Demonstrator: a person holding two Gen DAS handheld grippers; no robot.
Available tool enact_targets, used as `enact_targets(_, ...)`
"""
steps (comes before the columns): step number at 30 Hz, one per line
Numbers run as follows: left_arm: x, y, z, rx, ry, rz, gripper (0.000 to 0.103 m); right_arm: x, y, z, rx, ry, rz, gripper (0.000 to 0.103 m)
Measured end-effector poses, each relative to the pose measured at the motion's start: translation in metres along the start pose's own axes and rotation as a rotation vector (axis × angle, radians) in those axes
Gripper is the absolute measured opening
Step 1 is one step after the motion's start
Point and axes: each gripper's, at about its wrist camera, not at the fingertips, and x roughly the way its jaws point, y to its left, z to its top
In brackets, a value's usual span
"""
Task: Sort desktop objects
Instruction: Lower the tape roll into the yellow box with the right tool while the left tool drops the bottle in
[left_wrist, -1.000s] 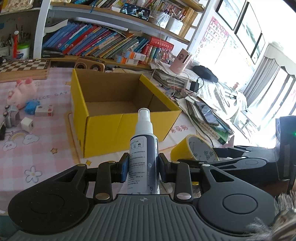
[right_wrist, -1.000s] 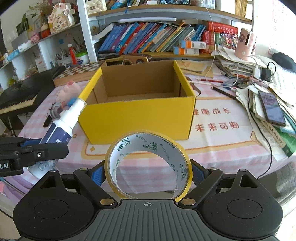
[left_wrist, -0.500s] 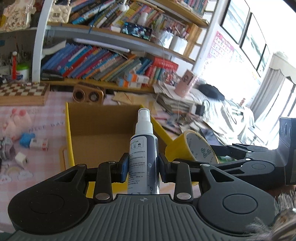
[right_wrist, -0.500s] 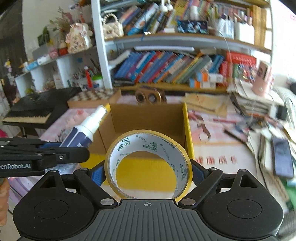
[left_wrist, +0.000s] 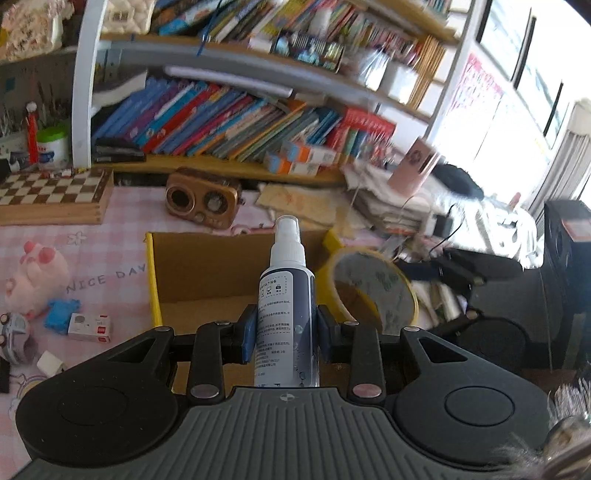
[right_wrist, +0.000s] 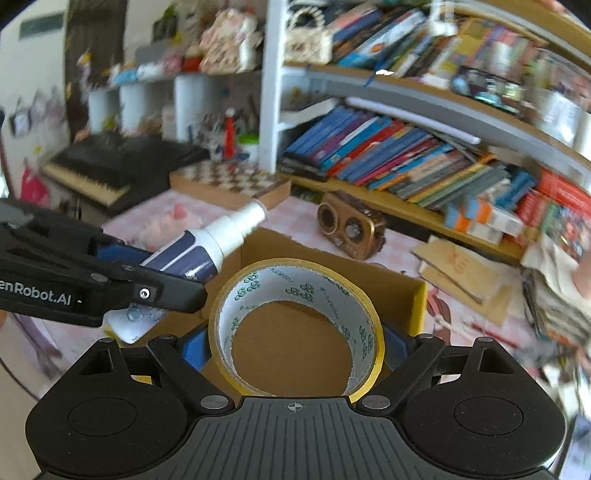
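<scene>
The left gripper (left_wrist: 284, 332) has its blue pads (left_wrist: 248, 332) clenched on the waist of a spray bottle (left_wrist: 287, 306), squeezing the label from both sides; a grip at mid-body likely keeps the bottle from tipping while it is carried. The bottle's long axis runs straight forward along the fingers, with its white nozzle pointing away from the gripper, toward the far wall of the cardboard box (left_wrist: 207, 273). Seen from the right wrist, the bottle (right_wrist: 207, 247) slants over the box's near-left corner, nozzle higher than base.

The right gripper (right_wrist: 295, 350) grasps a roll of tape (right_wrist: 295, 328) across its width, the pads pressing the yellow outer rim on either side. The roll stands on edge, its open core facing the camera, so its axis points forward and down into the box (right_wrist: 417, 295); brown cardboard shows through the hole.

Both things hang above the box's open top, the tape just beside the bottle, on the box's right half. This looks like the moment before dropping them in; neither is released yet.

Left of the box, a pink pig toy (left_wrist: 35, 280) and a small white packet (left_wrist: 90, 326) lie on the pink tablecloth (left_wrist: 110, 236); behind it sits a brown speaker (left_wrist: 203, 201).
</scene>
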Motion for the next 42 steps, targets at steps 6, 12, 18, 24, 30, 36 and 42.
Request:
enact_targets(6,0.057,0.014,0.014,0.054,0.152,0.031,0.030,0.054,-0.007,0.013,-0.179,0.129,0.029,0.091)
enact_targets(12,0.103,0.029,0.022,0.077,0.272,0.078,0.030,0.093,0.005,0.014,-0.376,0.236,0.039,0.091)
enact_targets(18,0.125,0.026,0.033,0.176,0.330,0.131,0.030,0.128,0.004,0.013,-0.437,0.347,0.080,0.091)
enact_targets(24,0.144,0.015,0.025,0.276,0.389,0.135,0.030,0.145,0.003,0.004,-0.470,0.410,0.103,0.091)
enact_targets(30,0.154,0.013,0.015,0.293,0.411,0.135,0.030,0.151,0.003,-0.002,-0.486,0.431,0.096,0.091)
enact_targets(36,0.144,0.012,0.018,0.268,0.350,0.122,0.042,0.146,0.002,-0.002,-0.491,0.435,0.093,0.091)
enact_targets(42,0.110,0.014,0.028,0.221,0.230,0.100,0.080,0.114,-0.006,0.003,-0.449,0.351,0.091,0.092)
